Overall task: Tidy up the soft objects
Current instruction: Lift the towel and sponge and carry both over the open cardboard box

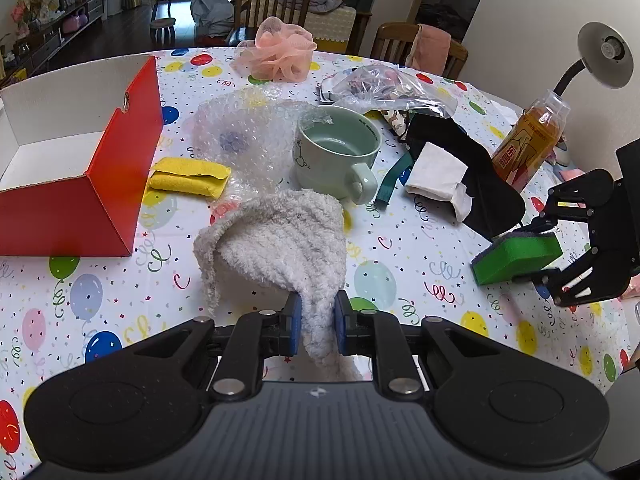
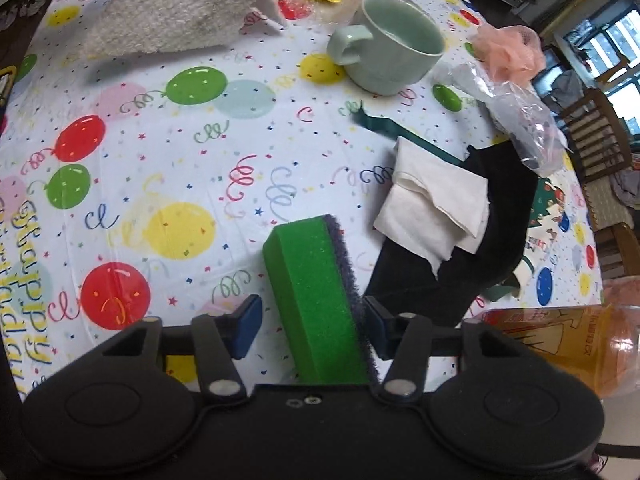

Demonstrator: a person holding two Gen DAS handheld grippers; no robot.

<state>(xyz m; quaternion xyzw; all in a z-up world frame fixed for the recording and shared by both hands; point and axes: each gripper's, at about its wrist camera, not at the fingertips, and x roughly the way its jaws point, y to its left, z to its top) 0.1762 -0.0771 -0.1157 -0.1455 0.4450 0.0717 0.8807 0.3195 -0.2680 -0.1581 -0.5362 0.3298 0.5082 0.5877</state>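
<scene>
My left gripper [image 1: 316, 328] is shut on a fluffy white towel [image 1: 276, 240] and holds it lifted above the table; the towel also shows in the right wrist view [image 2: 176, 20]. A green sponge [image 2: 316, 300] with a dark scouring side sits between the fingers of my right gripper [image 2: 310, 328]; the right pad touches it and the left pad stands a little apart. The sponge [image 1: 516, 256] and right gripper [image 1: 540, 252] show at the right of the left wrist view. An open red box [image 1: 72, 160] with a white inside stands at the left.
On the balloon tablecloth [image 2: 160, 160] lie a yellow cloth [image 1: 188, 178], bubble wrap [image 1: 244, 136], a green mug [image 1: 340, 152], a pink mesh puff [image 1: 280, 50], a plastic bag [image 1: 392, 90], black fabric with a white cloth [image 2: 436, 208], an orange bottle [image 1: 528, 140] and a lamp [image 1: 604, 60].
</scene>
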